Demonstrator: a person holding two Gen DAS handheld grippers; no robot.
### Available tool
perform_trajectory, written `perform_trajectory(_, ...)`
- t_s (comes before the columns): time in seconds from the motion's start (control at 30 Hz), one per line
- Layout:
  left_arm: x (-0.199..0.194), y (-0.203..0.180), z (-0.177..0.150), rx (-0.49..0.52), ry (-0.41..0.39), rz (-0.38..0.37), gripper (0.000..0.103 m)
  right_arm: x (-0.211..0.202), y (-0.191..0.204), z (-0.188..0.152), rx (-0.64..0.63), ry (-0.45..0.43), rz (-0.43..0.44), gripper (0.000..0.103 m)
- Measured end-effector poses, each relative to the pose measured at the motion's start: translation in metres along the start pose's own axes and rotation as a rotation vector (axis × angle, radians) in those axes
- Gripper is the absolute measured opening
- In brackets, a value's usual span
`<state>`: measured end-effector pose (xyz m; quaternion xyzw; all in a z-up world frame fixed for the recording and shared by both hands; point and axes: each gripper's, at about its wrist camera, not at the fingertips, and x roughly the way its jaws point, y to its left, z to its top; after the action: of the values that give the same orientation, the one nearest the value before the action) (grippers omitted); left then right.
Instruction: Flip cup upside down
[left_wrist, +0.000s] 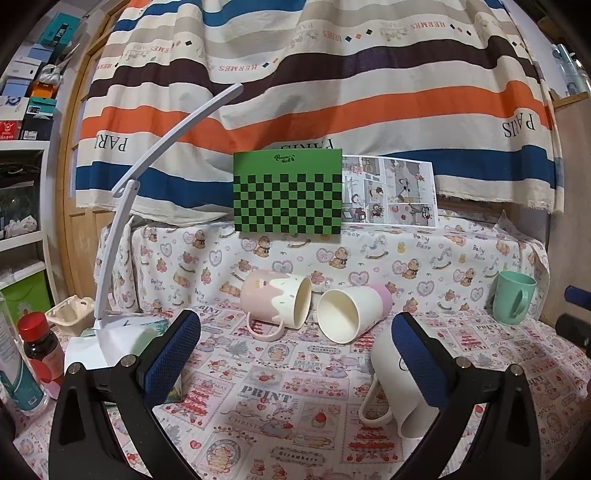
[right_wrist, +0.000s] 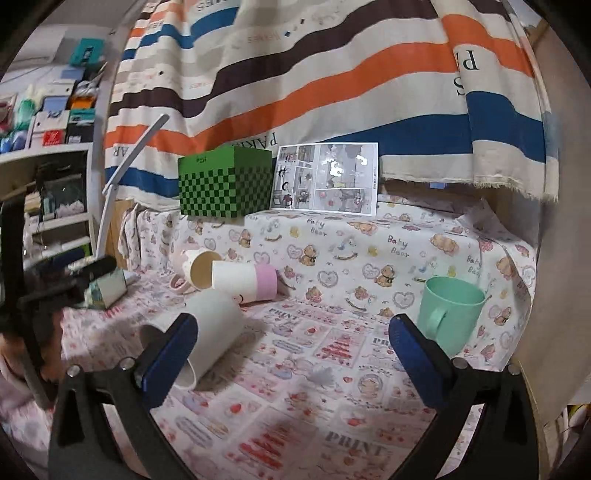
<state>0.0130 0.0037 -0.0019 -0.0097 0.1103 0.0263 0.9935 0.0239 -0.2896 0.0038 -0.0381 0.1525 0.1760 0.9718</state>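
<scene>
Several cups are on the printed cloth. A mint green cup (right_wrist: 448, 314) stands upright at the right, just beyond my right gripper's right finger; it also shows far right in the left wrist view (left_wrist: 513, 302). A white mug (left_wrist: 391, 380) lies on its side behind my left gripper's right finger; it also shows in the right wrist view (right_wrist: 210, 336). A pink-and-cream mug (left_wrist: 277, 301) and a white cup with a pink band (left_wrist: 351, 314) lie on their sides side by side. My left gripper (left_wrist: 295, 354) is open and empty. My right gripper (right_wrist: 291, 354) is open and empty.
A white desk lamp (left_wrist: 122, 206) stands at the left, with a red-capped bottle (left_wrist: 38, 347) and an egg carton (left_wrist: 70, 314) near it. A green checkered box (left_wrist: 288, 192) and a comic sheet (left_wrist: 389, 190) stand on the raised ledge. A striped curtain hangs behind.
</scene>
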Motion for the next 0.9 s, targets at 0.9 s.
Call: perform_trajectory(0.9, -0.001, -0.023, 0.085, 0.091, 0.212, 0.03, 0.103, 0.004, -0.001, -0.003, 0.032, 0.021, 0.01, 0.103)
